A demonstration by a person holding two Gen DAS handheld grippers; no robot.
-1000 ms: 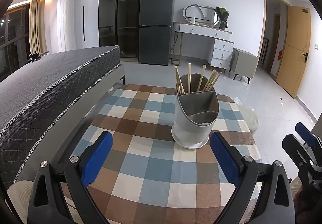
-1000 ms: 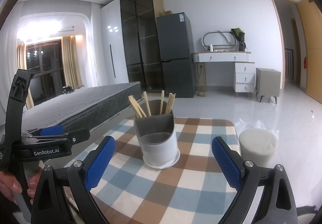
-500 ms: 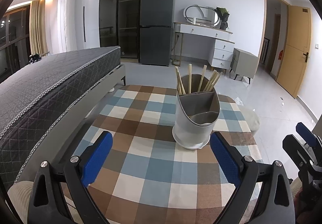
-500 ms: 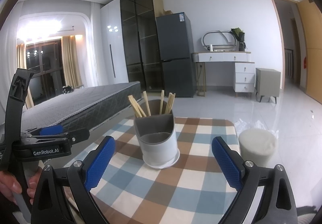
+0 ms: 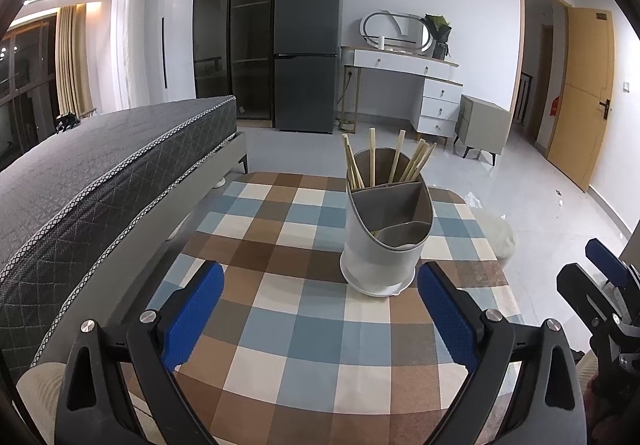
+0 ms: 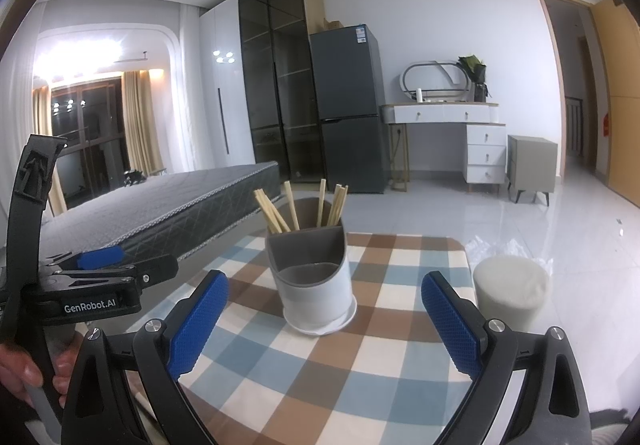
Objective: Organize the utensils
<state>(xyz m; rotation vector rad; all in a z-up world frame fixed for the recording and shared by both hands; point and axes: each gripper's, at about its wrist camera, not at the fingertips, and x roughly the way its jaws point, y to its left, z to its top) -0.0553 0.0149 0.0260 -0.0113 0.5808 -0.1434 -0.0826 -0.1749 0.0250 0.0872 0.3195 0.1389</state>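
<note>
Pale wooden chopsticks (image 5: 374,165) stand bunched in the rear compartment of the grey utensil holder (image 5: 386,241); the front compartments look empty. Left wrist view: left gripper (image 5: 320,299) jaws apart, empty, holder at 1 o'clock just beyond the right pad, likely a staging pose. Holder sits on a checked tablecloth (image 5: 280,325); bed (image 5: 100,173) at 10 o'clock. Right wrist view: right gripper (image 6: 324,309) jaws apart, empty, holder dead ahead at 12 o'clock. White stool (image 6: 510,293) at 2 o'clock; fridge (image 6: 348,113) beyond on a tiled floor.
</note>
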